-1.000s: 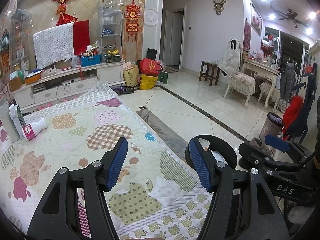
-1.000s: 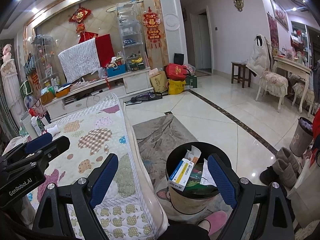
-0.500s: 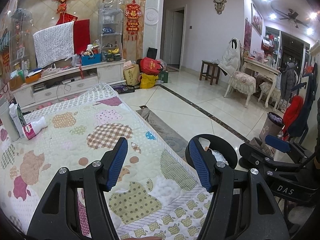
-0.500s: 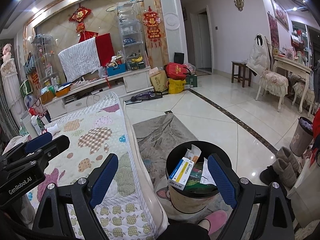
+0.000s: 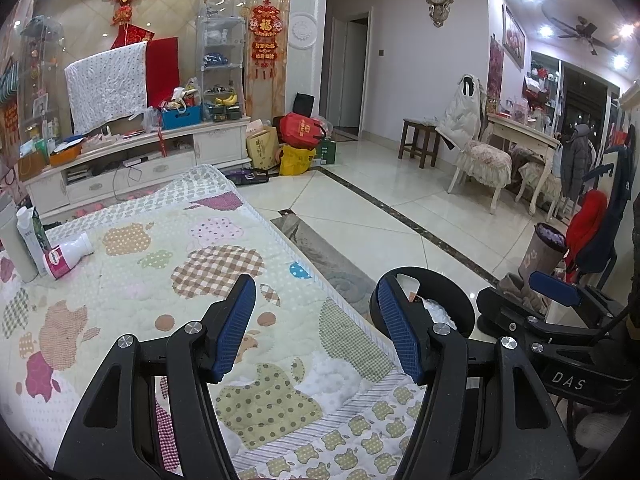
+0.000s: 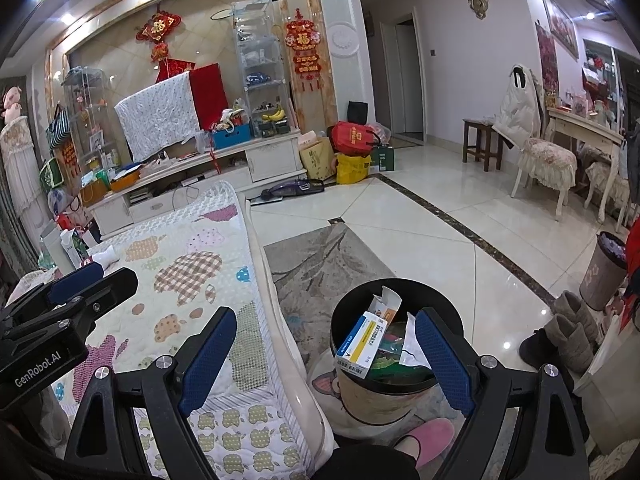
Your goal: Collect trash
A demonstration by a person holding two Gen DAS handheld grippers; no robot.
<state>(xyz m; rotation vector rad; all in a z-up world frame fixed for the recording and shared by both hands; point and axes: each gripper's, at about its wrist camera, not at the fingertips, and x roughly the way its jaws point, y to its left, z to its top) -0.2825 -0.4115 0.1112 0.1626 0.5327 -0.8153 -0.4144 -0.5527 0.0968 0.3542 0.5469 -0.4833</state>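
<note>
My left gripper point(image 5: 315, 292) hovers open over the apple-patterned quilt point(image 5: 132, 280) with nothing between its fingers. At the quilt's far left a white bottle with a pink label point(image 5: 66, 254) lies on its side beside an upright carton point(image 5: 34, 232). My right gripper point(image 6: 326, 320) is open and empty above the bed's edge. Beyond it on the floor stands a black-rimmed trash bin point(image 6: 384, 396). A blue-and-yellow box point(image 6: 362, 344), a white carton point(image 6: 386, 300) and crumpled paper point(image 6: 410, 340) sit in the bin. The left wrist view shows only the bin's rim point(image 5: 452, 296).
A grey rug point(image 6: 320, 264) lies under the bin beside the bed. A second, brown bin point(image 6: 604, 276), boots point(image 6: 568, 336) and a pink slipper point(image 6: 432, 432) are at the right. A cluttered white TV cabinet point(image 6: 272, 160) and a skirted chair point(image 6: 548, 164) stand farther off.
</note>
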